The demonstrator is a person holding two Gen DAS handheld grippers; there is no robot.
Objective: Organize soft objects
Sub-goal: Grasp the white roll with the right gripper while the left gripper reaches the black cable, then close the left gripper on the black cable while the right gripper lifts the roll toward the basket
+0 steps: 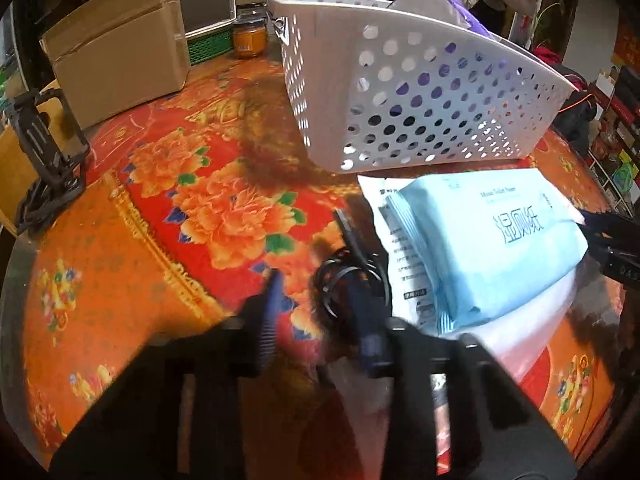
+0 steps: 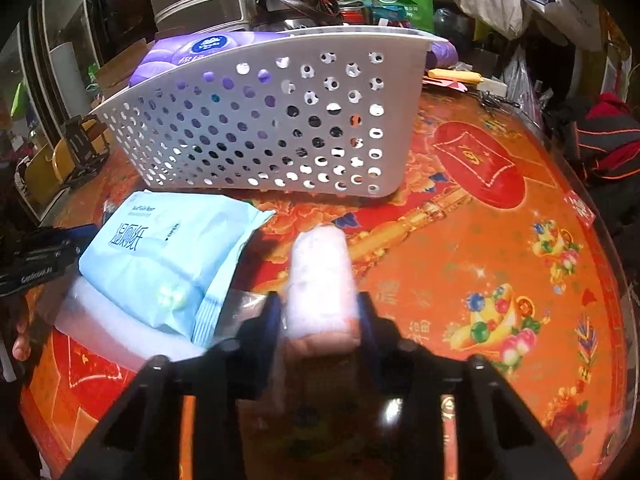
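- The table [image 2: 500,240], under a red and orange floral cover, bears everything.
- The white perforated basket [image 2: 280,120] stands toward 12 o'clock, with a purple pack [image 2: 176,56] inside.
- The blue wet-wipes pack [image 1: 492,240] lies just in front of the basket.
- The right gripper [image 2: 320,312] pinches a pale soft roll [image 2: 322,276] at 6 o'clock.
- The left gripper [image 1: 316,292] is spread, a coiled black cable [image 1: 348,276] between its fingers.
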